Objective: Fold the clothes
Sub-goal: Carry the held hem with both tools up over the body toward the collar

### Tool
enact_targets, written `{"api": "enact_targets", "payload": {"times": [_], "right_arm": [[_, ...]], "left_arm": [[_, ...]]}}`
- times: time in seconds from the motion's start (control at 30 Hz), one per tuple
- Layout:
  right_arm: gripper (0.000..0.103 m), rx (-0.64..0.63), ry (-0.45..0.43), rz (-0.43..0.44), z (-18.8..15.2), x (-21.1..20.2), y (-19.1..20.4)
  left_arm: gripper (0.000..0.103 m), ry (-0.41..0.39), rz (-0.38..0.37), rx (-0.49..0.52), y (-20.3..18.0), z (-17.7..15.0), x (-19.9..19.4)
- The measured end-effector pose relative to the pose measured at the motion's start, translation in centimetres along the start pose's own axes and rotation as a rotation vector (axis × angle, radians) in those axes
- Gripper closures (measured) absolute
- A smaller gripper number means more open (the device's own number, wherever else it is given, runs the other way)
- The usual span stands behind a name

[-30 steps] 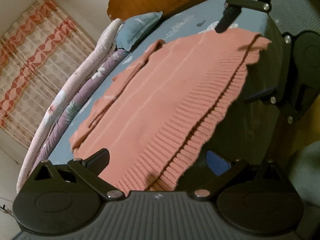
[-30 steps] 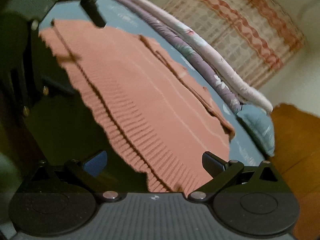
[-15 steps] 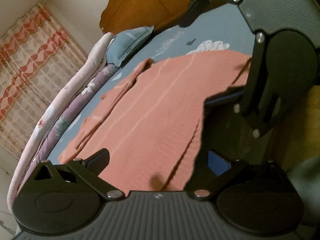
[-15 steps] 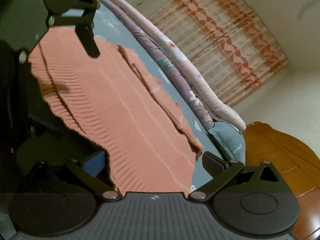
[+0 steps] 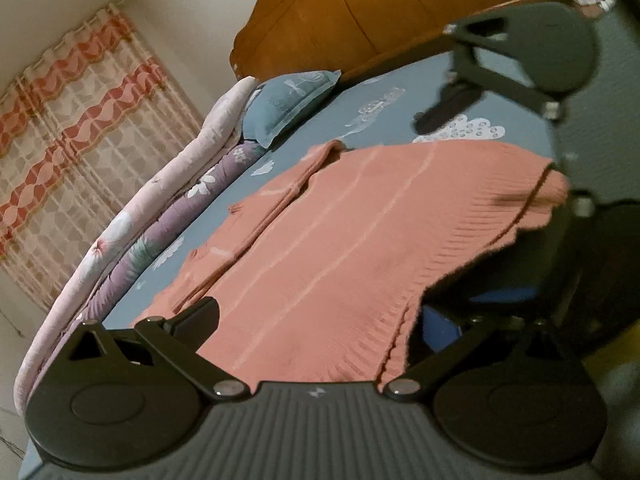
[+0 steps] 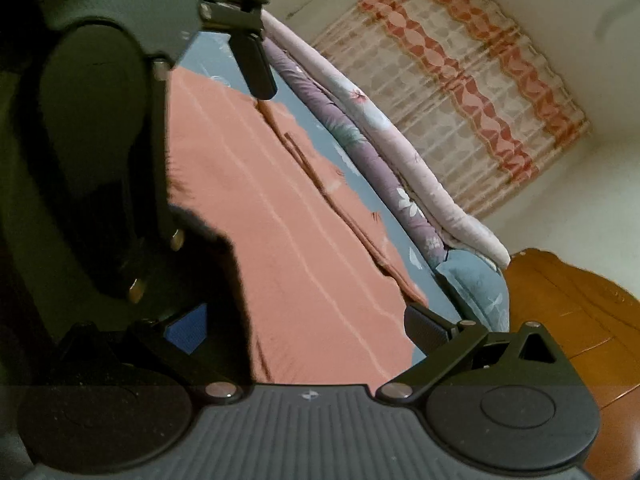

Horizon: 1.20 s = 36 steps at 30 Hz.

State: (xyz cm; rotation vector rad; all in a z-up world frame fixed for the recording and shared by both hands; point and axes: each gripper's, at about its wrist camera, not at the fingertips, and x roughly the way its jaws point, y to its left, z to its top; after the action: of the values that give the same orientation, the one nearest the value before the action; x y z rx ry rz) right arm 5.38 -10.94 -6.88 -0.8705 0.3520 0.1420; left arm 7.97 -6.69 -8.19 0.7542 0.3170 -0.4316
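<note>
While it lies flat on the bed [image 5: 404, 92], hem at 5 o'clock in the left view, the sweater [image 5: 340, 248] sits between both tools. Left gripper [image 5: 316, 320]: spread wide, astride the hem. Right gripper [image 6: 304, 328]: spread likewise. Risk: closing shallow catches one knit layer only, skewing the fold.

Salmon-pink ribbed knit sweater [image 5: 340, 248], spread flat on blue bedsheet [image 5: 360, 120].
</note>
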Motion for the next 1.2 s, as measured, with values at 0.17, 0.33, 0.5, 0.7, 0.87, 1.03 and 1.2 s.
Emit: {"api": "enact_targets", "payload": {"times": [0.17,0.33,0.5,0.7,0.87,1.03,1.2], "right_arm": [[0.0,-0.04,0.02,-0.079,-0.6,1.7,0.4],[0.0,-0.011,0.008,-0.083,-0.4,1.6,-0.4],[0.0,-0.008,0.009,-0.076,-0.7,1.8,-0.7],[0.0,-0.014,0.033,-0.072,-1.2,2.3,-0.3],[0.0,-0.058,-0.029,-0.03,0.3,2.8,1.3],[0.0,-0.091,-0.024,-0.048,-0.8,2.9,0.7],[0.0,-0.127,0.033,-0.113,-3.5,2.7,-1.1]], "left_arm": [[0.001,0.03,-0.022,0.035,-0.5,-1.0,-0.1],[0.001,0.037,0.075,0.178,-1.4,-2.2,0.6],[0.001,0.069,0.161,0.299,-1.1,-3.5,1.0],[0.001,0.092,0.204,0.352,-0.8,-4.2,1.2],[0.001,0.04,0.158,0.356,-2.1,-2.6,2.1],[0.0,0.06,0.207,0.438,-1.5,-3.8,2.7],[0.0,0.138,0.246,0.433,1.0,-6.3,2.2]]}}
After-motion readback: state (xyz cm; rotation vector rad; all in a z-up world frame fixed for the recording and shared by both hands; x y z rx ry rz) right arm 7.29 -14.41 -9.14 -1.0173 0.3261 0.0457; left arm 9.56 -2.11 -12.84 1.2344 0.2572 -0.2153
